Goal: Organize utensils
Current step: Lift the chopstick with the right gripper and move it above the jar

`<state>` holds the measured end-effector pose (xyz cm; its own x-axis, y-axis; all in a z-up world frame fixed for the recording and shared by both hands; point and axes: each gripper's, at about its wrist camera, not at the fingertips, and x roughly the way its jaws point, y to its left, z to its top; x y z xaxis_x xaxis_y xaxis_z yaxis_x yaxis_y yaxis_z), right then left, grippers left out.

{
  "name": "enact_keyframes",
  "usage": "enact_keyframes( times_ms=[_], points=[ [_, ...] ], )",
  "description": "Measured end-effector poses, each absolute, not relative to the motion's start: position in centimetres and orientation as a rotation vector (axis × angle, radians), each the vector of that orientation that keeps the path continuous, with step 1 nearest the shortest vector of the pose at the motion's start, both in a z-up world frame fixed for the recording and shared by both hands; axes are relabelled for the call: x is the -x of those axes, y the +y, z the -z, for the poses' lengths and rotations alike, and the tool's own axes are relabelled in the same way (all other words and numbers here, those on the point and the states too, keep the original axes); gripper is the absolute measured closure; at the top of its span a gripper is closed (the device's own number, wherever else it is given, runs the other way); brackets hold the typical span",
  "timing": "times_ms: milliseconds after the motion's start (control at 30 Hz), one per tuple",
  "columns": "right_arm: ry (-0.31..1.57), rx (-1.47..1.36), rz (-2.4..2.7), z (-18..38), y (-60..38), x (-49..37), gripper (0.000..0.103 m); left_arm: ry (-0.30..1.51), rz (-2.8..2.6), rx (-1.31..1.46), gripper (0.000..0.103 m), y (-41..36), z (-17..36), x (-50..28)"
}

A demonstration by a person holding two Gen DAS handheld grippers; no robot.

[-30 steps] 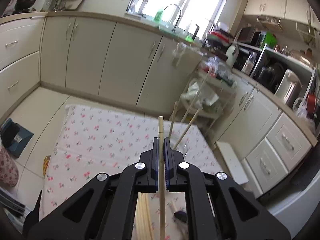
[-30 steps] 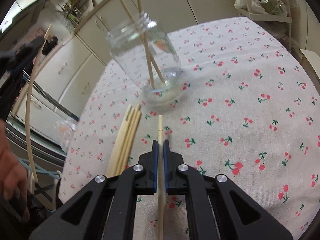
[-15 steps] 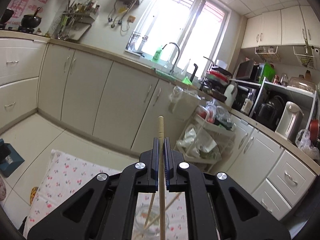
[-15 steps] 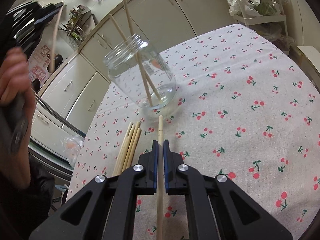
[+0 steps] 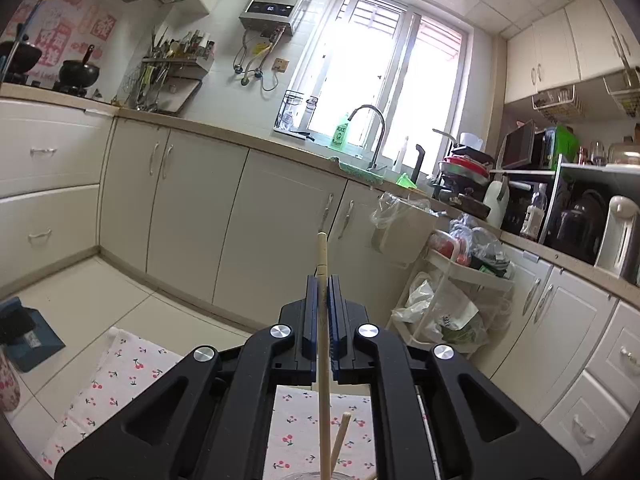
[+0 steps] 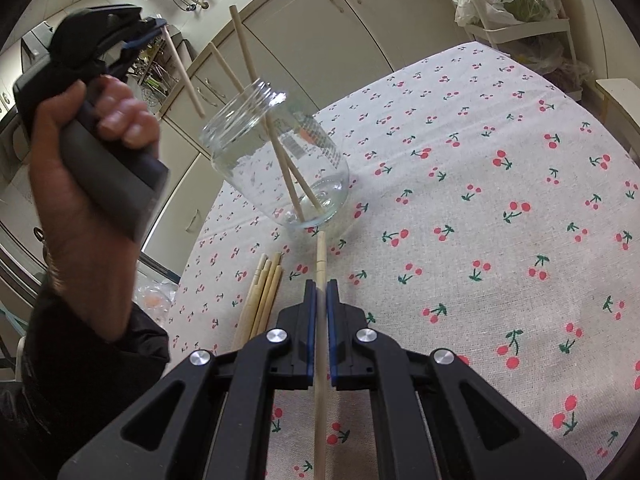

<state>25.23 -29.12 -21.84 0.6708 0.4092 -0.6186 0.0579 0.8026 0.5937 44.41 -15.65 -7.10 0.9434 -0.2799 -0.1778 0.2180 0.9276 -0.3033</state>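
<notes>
Jar [image 5: 316, 476] nearly hidden below left tongs [image 5: 323, 292]

Clear glossy glass jar [image 6: 276, 164], matt wooden chopsticks [image 6: 262, 300], cloth tablecloth [image 6: 500, 152].

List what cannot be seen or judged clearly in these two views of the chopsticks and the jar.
- Left wrist view: the clear glass jar is cut off by the bottom edge; only its rim shows.
- Left wrist view: the loose wooden chopsticks on the table are hidden behind the left tongs.
- Right wrist view: the loose chopsticks' near ends are hidden behind the right tongs.
</notes>
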Motion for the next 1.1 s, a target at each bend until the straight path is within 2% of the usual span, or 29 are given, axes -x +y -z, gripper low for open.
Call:
enact_keyframes(
  times_ms=[333,900,967,1033,1067,1100],
  points=[
    [0.795,-0.646,-0.206,21.1,-29.9,-25.0,0.097,0.275,0.253,0.209,0.098,-16.1,10.6,-43.7],
    [0.683,-0.607,-0.185,16.5,-30.2,-24.6,0.097,0.397,0.318,0.095,0.096,-15.5,12.6,-39.5],
    [0.662,-0.602,-0.183,15.7,-30.3,-24.7,0.097,0.405,0.317,0.102,0.085,-14.9,12.3,-38.9],
    [0.639,-0.596,-0.181,14.8,-30.3,-25.0,0.097,0.404,0.304,0.112,0.058,-14.1,12.0,-38.2],
    [0.62,-0.593,-0.18,14.1,-30.4,-25.2,0.097,0.401,0.29,0.124,0.049,-13.3,11.9,-37.5],
    [0.6,-0.591,-0.178,13.5,-30.5,-25.5,0.097,0.4,0.28,0.129,0.047,-12.7,12.0,-36.9]
  ],
)
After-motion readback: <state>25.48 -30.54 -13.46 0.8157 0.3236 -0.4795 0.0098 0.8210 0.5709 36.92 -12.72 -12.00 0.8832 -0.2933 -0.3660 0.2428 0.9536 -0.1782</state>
